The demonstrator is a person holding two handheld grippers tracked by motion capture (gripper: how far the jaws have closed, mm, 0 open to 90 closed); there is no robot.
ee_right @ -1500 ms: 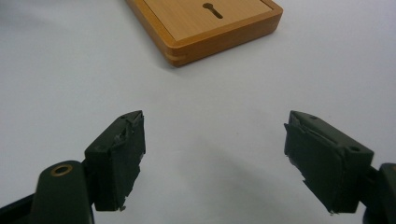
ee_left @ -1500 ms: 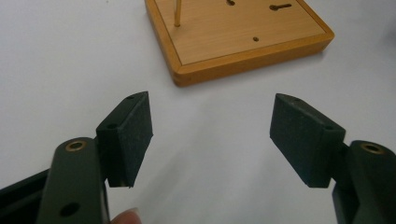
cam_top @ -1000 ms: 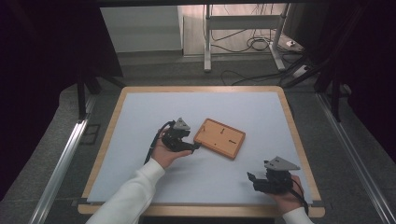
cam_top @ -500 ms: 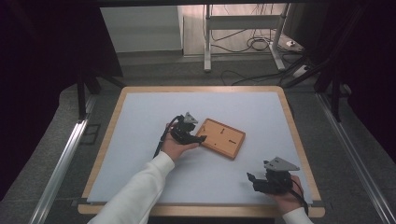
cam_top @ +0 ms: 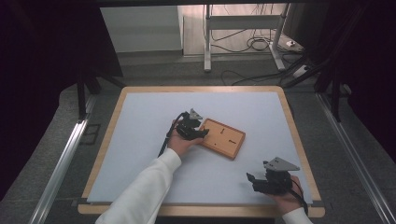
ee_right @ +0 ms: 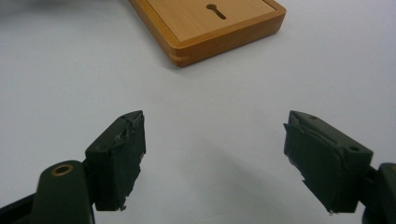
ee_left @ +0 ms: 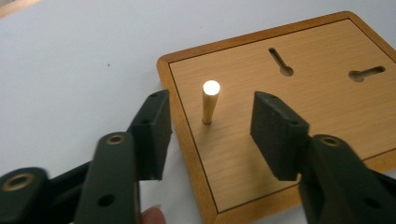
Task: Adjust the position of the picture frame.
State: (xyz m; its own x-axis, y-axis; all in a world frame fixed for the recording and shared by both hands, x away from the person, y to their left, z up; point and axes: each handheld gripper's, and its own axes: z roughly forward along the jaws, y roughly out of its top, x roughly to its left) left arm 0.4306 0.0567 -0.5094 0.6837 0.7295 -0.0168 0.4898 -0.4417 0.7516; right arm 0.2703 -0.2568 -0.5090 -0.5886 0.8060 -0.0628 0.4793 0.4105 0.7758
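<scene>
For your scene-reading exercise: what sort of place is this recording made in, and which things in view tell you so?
Probably a lab or workshop recording station: a framed table with a plain pale top, loose cables on the floor behind it, and dark curtains around it.

A flat wooden board (cam_top: 223, 136) with a raised darker rim and two keyhole slots (ee_left: 281, 62) lies askew near the middle of the table (cam_top: 140, 121), and a short pale peg (ee_left: 209, 102) stands upright in it close to its left corner.
</scene>
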